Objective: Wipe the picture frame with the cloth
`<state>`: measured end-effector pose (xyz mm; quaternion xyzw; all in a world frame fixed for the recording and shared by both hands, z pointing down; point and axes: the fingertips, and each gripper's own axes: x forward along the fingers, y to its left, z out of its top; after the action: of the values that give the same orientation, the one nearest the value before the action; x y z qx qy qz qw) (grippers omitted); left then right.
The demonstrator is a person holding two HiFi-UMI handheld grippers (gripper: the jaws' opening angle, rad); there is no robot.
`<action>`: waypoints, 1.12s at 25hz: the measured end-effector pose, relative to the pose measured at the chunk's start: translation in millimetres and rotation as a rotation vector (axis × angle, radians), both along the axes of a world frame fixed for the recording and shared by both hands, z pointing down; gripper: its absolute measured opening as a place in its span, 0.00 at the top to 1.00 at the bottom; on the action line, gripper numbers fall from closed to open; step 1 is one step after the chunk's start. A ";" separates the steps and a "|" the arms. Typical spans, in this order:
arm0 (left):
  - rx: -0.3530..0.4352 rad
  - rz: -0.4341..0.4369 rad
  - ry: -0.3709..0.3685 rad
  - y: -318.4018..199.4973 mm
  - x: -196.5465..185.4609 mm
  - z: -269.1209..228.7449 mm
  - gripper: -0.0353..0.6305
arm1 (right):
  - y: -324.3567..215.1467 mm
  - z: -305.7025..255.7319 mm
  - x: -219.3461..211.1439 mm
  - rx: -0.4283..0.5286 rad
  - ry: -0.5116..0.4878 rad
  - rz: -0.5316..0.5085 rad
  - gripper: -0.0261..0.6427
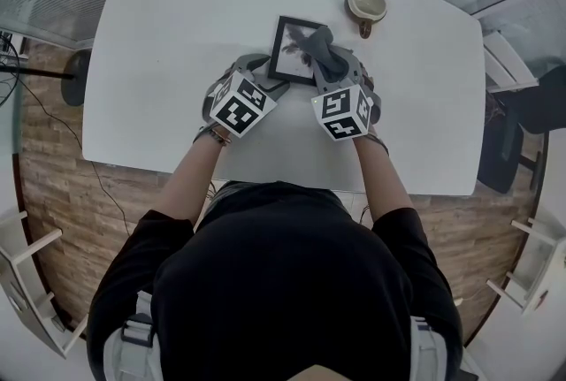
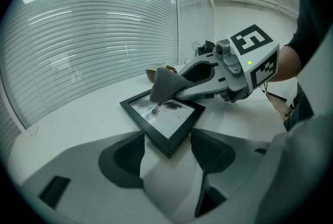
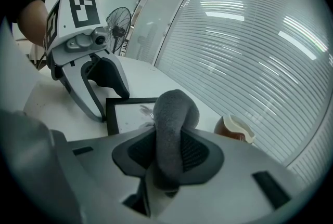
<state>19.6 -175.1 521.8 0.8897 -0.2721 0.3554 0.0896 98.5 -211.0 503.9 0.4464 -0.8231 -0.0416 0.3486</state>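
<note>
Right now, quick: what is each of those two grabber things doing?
Left gripper: open, jaws either side of the picture frame corner.
Right gripper: closed on the cloth.

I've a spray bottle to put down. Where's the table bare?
Bare: the table's left part, beside the picture frame and left gripper, and its right end past the cup. Crowded mid-table, where the right gripper holds the cloth on the frame.
</note>
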 end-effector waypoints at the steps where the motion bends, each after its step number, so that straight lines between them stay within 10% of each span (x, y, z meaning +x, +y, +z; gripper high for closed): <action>1: 0.000 0.000 0.000 0.0 0.0 0.0 0.51 | 0.9 0.1 -0.3 0.000 0.000 0.000 0.79; 28: -0.006 -0.004 0.000 0.3 0.9 0.1 0.51 | 32.9 0.0 -3.2 -0.017 -0.019 -0.018 0.79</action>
<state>20.5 -174.8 521.9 0.8889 -0.2727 0.3562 0.0929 95.3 -178.2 503.9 0.4362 -0.8308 -0.0337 0.3440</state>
